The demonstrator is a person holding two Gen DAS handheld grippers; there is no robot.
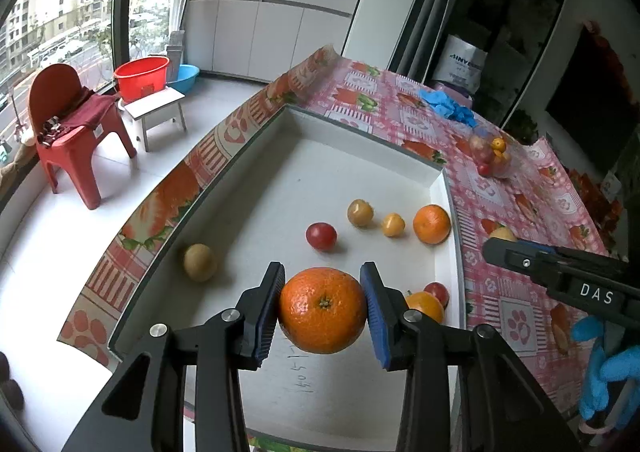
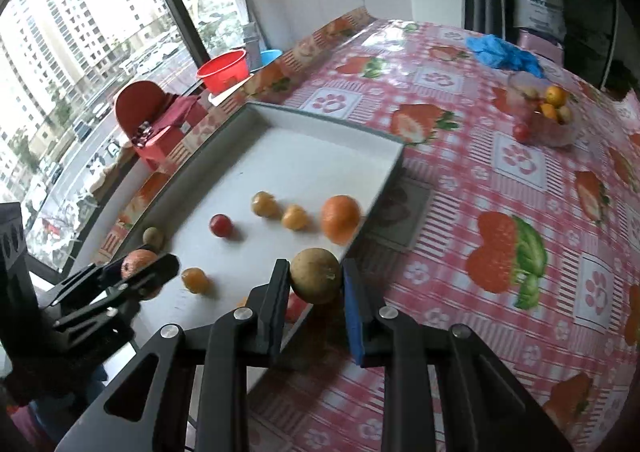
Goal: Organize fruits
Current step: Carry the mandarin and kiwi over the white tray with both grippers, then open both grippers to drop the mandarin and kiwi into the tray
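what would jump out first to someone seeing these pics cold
The big round orange clamped between the left gripper's fingers, over the near end of the shallow white tray. Next, the dull brownish-yellow round fruit pinched in the right gripper at the tray's right edge. Behind them, loose small fruits dot the tray, which sits on the loud pink strawberry-print tablecloth.

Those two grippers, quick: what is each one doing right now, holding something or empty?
Left gripper: shut on an orange, above the tray.
Right gripper: shut on a brownish fruit, at the tray's edge.
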